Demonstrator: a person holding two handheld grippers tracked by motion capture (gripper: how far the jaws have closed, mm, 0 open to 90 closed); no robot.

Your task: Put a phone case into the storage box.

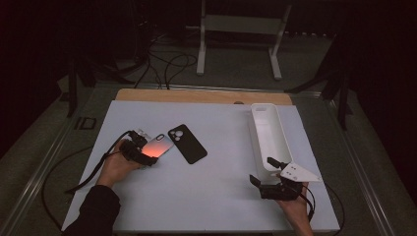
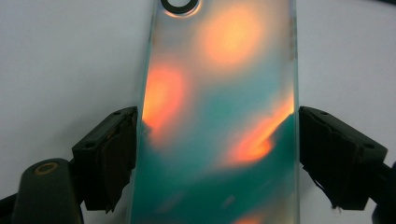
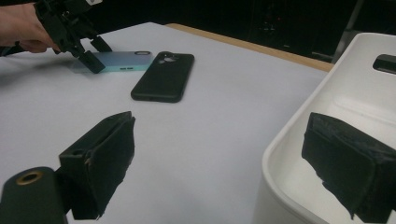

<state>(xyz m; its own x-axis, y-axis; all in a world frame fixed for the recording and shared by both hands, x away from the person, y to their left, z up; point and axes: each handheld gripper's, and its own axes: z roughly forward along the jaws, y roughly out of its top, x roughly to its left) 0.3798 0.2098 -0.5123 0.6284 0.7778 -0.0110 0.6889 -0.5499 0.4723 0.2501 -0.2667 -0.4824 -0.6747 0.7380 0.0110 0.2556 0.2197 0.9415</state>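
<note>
A phone [image 1: 161, 143] with a shiny orange and teal back lies flat on the white table, left of centre. My left gripper [image 1: 147, 149] straddles its near end. In the left gripper view the phone [image 2: 219, 93] sits between the jaws of my left gripper [image 2: 217, 140], and both pads touch its long edges. A black phone case [image 1: 187, 143] lies camera side up just right of the phone. My right gripper [image 1: 261, 170] stands open at the near end of a long white bin [image 1: 269, 135]. In the right gripper view one jaw is over the bin [image 3: 327, 84] and the other over the table.
The white table top [image 1: 216, 196] has a wooden strip [image 1: 196, 96] along its far edge. Cables trail from both grippers, and more lie on the floor behind the table. A white stand's legs [image 1: 200, 59] are on the floor beyond. The bin holds nothing I can see.
</note>
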